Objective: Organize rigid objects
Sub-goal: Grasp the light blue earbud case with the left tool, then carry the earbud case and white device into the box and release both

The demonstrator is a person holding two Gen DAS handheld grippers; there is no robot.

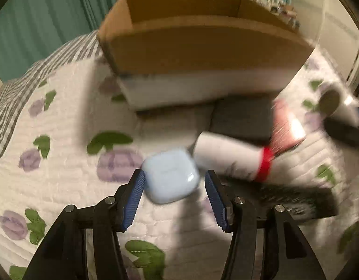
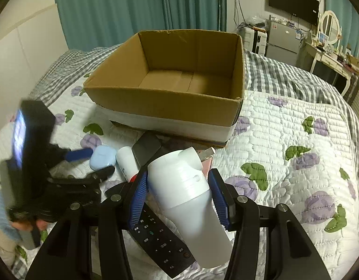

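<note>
An open, empty cardboard box (image 2: 165, 102) stands on the quilted bed; it also shows in the left wrist view (image 1: 202, 49). My left gripper (image 1: 174, 182) is open, its blue pads on either side of a light blue earbud case (image 1: 171, 177); the case also shows in the right wrist view (image 2: 102, 157). My right gripper (image 2: 177, 184) is shut on a white bottle (image 2: 186, 196) and holds it above a black TV remote (image 2: 160, 240). A white tube with a red band (image 1: 230, 161) lies right of the case.
A dark flat slab (image 1: 242, 119) and a pink item (image 1: 286, 126) lie before the box. The left gripper (image 2: 86, 165) appears in the right wrist view, blurred. A fridge (image 2: 282, 42), desk and mirror stand beyond the bed.
</note>
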